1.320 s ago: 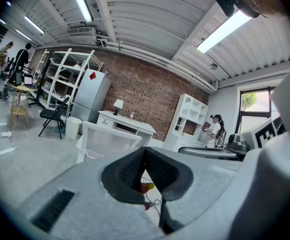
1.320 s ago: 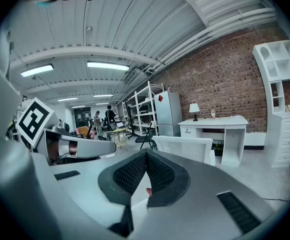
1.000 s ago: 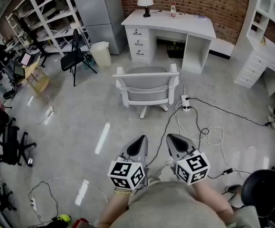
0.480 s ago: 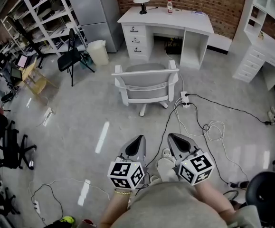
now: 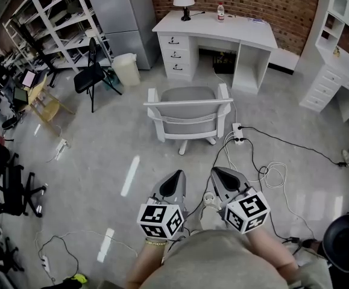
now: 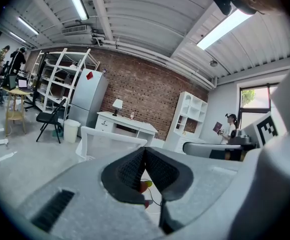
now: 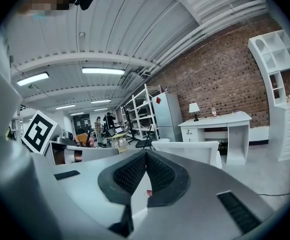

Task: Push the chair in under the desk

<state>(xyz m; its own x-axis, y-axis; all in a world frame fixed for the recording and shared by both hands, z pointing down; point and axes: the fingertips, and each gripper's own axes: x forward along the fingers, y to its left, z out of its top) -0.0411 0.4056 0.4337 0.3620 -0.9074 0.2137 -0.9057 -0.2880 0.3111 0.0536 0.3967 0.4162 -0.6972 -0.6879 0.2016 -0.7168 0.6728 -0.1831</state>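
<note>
A white chair [image 5: 188,119] with a grey seat stands on the floor, its back turned to me, a little way out from the white desk [image 5: 216,35] against the brick wall. In the left gripper view the chair [image 6: 104,141] shows beyond the jaws, with the desk [image 6: 127,125] behind it. The right gripper view has the chair [image 7: 190,151] and the desk [image 7: 217,121] too. My left gripper [image 5: 175,180] and right gripper [image 5: 217,176] are side by side, well short of the chair. Both are shut, nothing between the pads.
Cables and a power strip [image 5: 237,133] lie on the floor right of the chair. A black folding chair [image 5: 93,71] and a bin [image 5: 126,68] stand at left. White shelving [image 5: 337,47] stands at right, a lamp [image 5: 184,2] and bottle [image 5: 221,11] on the desk.
The chair and desk have come slightly nearer and lower in the head view. Both grippers stay shut and side by side.
</note>
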